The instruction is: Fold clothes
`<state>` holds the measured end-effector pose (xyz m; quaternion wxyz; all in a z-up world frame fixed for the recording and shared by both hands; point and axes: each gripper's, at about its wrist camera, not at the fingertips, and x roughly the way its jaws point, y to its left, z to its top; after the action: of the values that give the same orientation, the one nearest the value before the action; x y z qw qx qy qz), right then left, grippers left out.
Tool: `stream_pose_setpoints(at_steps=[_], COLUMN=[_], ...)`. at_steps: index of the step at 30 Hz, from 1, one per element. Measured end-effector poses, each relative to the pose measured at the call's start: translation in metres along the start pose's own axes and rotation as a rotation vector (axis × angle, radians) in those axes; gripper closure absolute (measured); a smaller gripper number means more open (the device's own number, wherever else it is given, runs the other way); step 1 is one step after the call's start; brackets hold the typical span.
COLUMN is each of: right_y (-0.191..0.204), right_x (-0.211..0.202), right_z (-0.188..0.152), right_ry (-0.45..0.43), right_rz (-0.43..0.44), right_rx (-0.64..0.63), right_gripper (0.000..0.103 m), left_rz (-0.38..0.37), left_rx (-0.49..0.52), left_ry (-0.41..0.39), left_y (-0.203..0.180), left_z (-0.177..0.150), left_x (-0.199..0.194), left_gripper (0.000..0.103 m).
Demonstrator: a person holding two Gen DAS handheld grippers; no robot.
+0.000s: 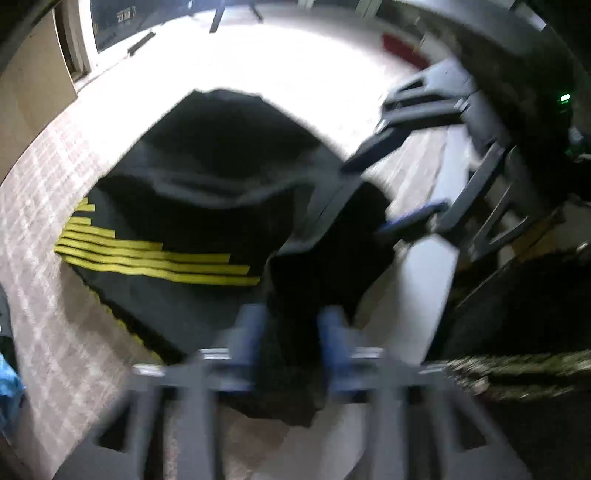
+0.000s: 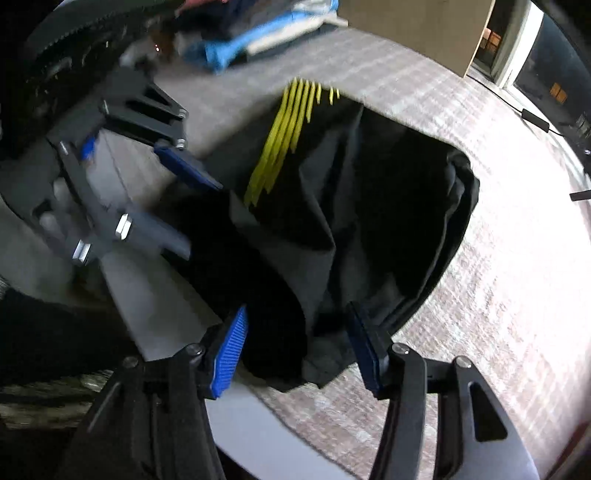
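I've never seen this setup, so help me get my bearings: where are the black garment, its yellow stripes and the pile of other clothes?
black garment (image 1: 221, 155): left wrist view, on its dark upper fabric.
yellow stripes (image 1: 159, 258): left wrist view, mid-band of stripes.
pile of other clothes (image 2: 236, 48): right wrist view, on a blue piece.

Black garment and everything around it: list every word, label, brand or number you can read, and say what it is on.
None can be read in either view.
The black garment carries only yellow stripes, a graphic with no lettering visible.
The pile of clothes behind it is blurred; no label is legible.
The left gripper and right gripper show no markings.
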<state>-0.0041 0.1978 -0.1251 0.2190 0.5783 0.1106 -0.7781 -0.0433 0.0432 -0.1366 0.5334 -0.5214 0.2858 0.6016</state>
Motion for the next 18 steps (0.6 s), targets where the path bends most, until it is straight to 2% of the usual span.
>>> stream_pose_setpoints(at_steps=[1,2,5,7,9,11,12,13,14,15,16,17,18], right_y=[-0.002,-0.004,-0.009,-0.012,-0.009,-0.005,-0.003,-0.002,-0.005,-0.016,-0.027,-0.041,-0.063], right_x=[-0.004,-0.009,-0.022,-0.029,-0.023,-0.012,-0.003,0.004,0.003,-0.005,-0.013,-0.023,-0.034], right_z=[-0.001,-0.003,-0.007,-0.011,-0.017,-0.026,-0.031,-0.035,-0.036,-0.034,-0.031,-0.027,-0.017], right_ry=[-0.005,-0.010,-0.025,-0.030,0.013,0.071,0.111,0.161,0.177,0.154,0.132,0.100,0.038], right_rz=[-0.004,-0.007,-0.018,-0.022,0.000,0.012,0.011,-0.003,-0.001,0.029,0.058,0.090,0.122], right_rx=[0.001,0.002,0.005,0.003,-0.028,-0.057,-0.071,-0.080,-0.066,-0.018,0.029,0.089,0.185], right_gripper=[0.075,0.093,0.096,0.096,0.096,0.094,0.086,0.082,0.079,0.079,0.078,0.073,0.063], left_rz=[0.002,-0.018,-0.020,-0.001,-0.027,-0.048,-0.046,-0.043,-0.039,-0.062,-0.088,-0.095,-0.077], left_rx=[-0.010,-0.019,0.038,0.097,0.103,0.070,0.048,0.032,0.016,-0.003,-0.022,-0.046,-0.084], left_ry=[0.016,0.008,-0.022,-0.038,-0.017,0.060,0.110,0.134,0.155,0.128,0.097,0.056,0.009], left_y=[0.001,0.002,-0.013,-0.026,-0.026,-0.021,-0.018,-0.014,-0.011,-0.006,-0.001,0.007,0.022], left_z=[-0.002,-0.005,-0.012,-0.019,-0.023,-0.027,-0.025,-0.027,-0.030,-0.031,-0.032,-0.031,-0.028], left_x=[0.001,-0.006,-0.035,-0.051,-0.044,-0.017,0.000,0.005,0.009,-0.001,-0.012,-0.025,-0.036], left_gripper=[0.102,0.102,0.102,0.102,0.099,0.092,0.085,0.085,0.085,0.085,0.078,0.071,0.057])
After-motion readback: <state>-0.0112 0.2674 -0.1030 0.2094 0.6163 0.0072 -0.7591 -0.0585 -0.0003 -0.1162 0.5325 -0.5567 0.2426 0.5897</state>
